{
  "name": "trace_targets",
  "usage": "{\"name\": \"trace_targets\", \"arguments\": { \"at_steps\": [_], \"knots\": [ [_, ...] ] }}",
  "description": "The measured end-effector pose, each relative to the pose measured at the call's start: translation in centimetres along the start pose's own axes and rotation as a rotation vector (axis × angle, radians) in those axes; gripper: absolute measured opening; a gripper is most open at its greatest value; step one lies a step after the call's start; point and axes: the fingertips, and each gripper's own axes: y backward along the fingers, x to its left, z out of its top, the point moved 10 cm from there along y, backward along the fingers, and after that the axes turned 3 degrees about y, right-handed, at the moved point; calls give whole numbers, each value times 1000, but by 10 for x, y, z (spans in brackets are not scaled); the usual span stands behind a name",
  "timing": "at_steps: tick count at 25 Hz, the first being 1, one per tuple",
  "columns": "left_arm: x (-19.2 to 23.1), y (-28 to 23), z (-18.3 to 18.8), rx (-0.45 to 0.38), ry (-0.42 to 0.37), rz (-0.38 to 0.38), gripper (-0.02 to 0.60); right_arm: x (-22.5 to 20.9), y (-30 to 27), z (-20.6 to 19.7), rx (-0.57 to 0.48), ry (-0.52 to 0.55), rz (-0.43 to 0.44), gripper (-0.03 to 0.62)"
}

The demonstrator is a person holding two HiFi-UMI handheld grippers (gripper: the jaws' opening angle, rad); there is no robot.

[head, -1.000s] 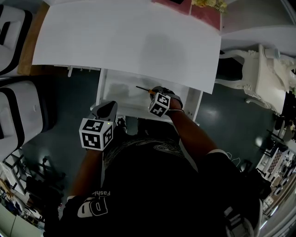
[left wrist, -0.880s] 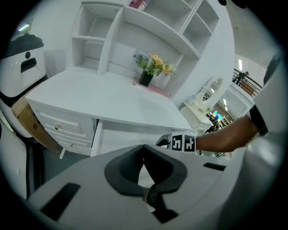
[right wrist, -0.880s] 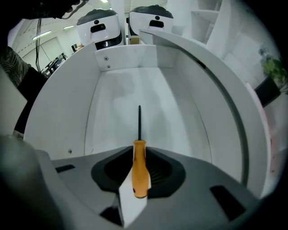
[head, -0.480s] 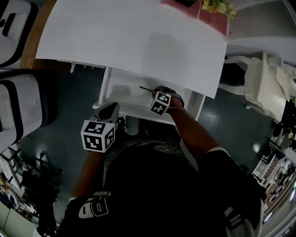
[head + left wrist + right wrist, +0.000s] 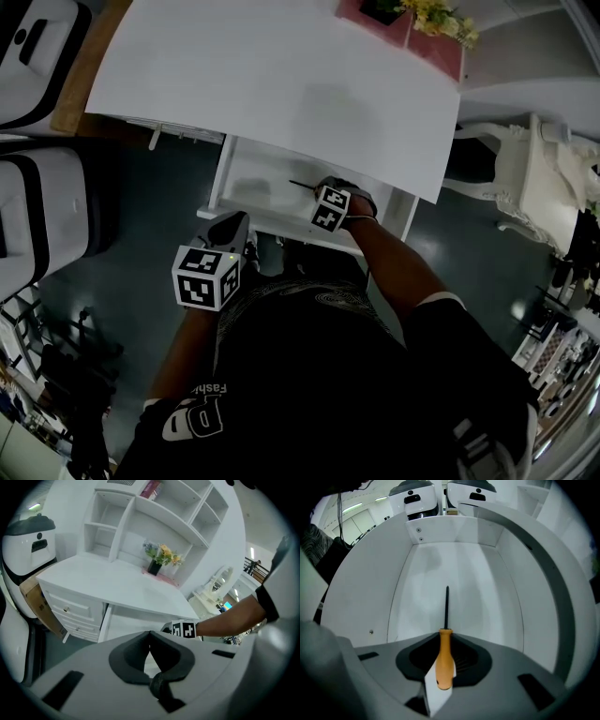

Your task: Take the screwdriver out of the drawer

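Note:
The white drawer [image 5: 246, 175] stands pulled out from under the white desk top [image 5: 272, 84]. My right gripper [image 5: 321, 190] is inside it, over its right part, shut on the screwdriver. The screwdriver [image 5: 445, 656] has an orange handle between the jaws and a thin black shaft [image 5: 446, 605] pointing along the drawer floor [image 5: 468, 597]. In the head view only its dark shaft [image 5: 302, 185] shows, pointing left. My left gripper [image 5: 230, 230] hangs outside the drawer's front left corner. Its jaws are shut with nothing between them in the left gripper view [image 5: 150, 641].
A flower pot [image 5: 384, 9] on a pink mat stands at the desk's far right. A white ornate chair [image 5: 525, 159] is to the right. White and black machines [image 5: 37, 216] and a cardboard box [image 5: 80, 66] stand to the left. Smaller shut drawers [image 5: 70, 609] sit left of the open one.
The head camera has shifted, so the desk and drawer sit a little lower and further right in the picture. The right gripper stays in the drawer, shut on the screwdriver. The left gripper has hardly moved.

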Motion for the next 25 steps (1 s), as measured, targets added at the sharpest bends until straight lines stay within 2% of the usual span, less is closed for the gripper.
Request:
{"name": "trace_targets", "arguments": {
  "at_steps": [6, 25],
  "knots": [
    [5, 11, -1, -17, -24, -11, 14, 10, 12, 4, -25, -30, -75, 77],
    [-12, 27, 5, -29, -179, -96, 14, 38, 109, 8, -346, -375, -223, 74]
  ]
}}
